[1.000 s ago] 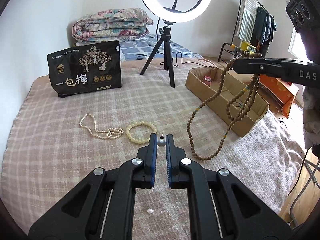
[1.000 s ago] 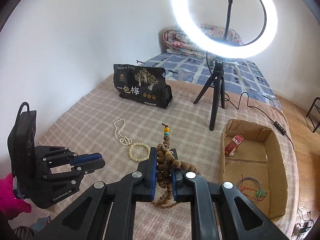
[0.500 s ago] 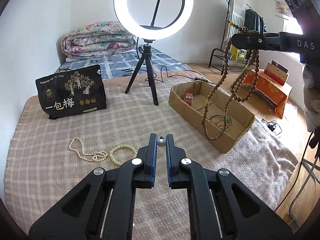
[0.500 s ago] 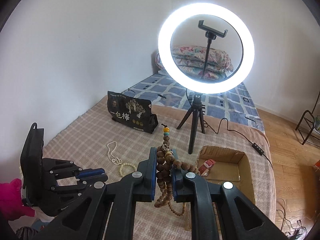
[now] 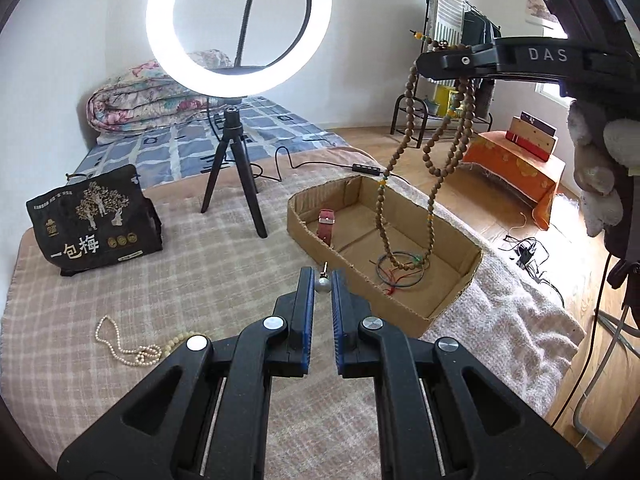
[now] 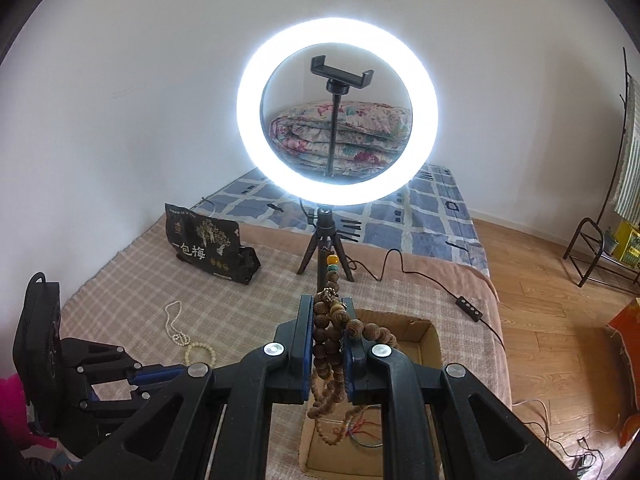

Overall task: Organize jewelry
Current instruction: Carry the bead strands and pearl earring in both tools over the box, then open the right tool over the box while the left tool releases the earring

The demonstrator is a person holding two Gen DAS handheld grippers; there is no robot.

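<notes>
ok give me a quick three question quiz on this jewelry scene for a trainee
1. True or false: the right claw is shut on the wooden bead necklace.
2. What does the left claw hold? A) white pearl necklace B) small silver ball earring C) red watch strap
3. Name one item lying inside the cardboard box.

Key:
1. True; its loop hangs down over the box.
2. B, the small silver ball earring; the white pearl necklace lies on the blanket.
3. The red watch strap, or the thin wire bangle.
</notes>
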